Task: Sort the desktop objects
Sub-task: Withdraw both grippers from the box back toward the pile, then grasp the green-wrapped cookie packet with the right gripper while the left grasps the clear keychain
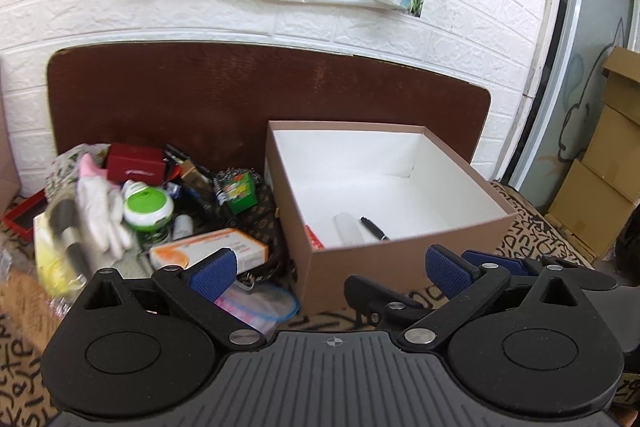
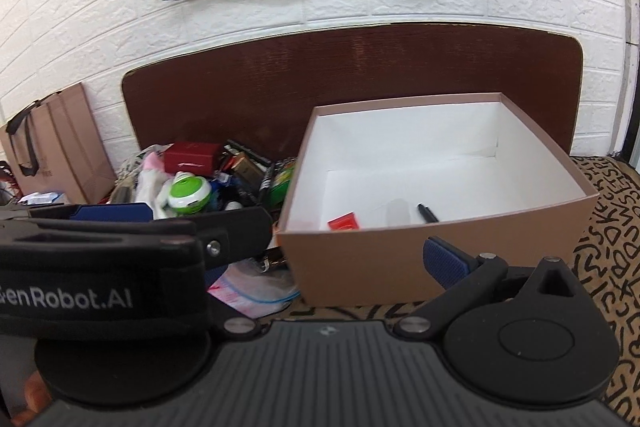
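A brown box with a white inside stands at the right, also in the right wrist view. In it lie a black pen, a small red item and a pale translucent piece. Left of it is a heap: a green-lidded jar, an orange-and-white carton, a red box, a white glove, a green packet. My left gripper is open and empty before the box. My right gripper is open and empty; the left gripper's body hides its left finger.
A dark brown board leans on the white brick wall. A zip bag lies on the patterned cloth near the left finger. A brown paper bag stands far left. Cardboard cartons stand at the right.
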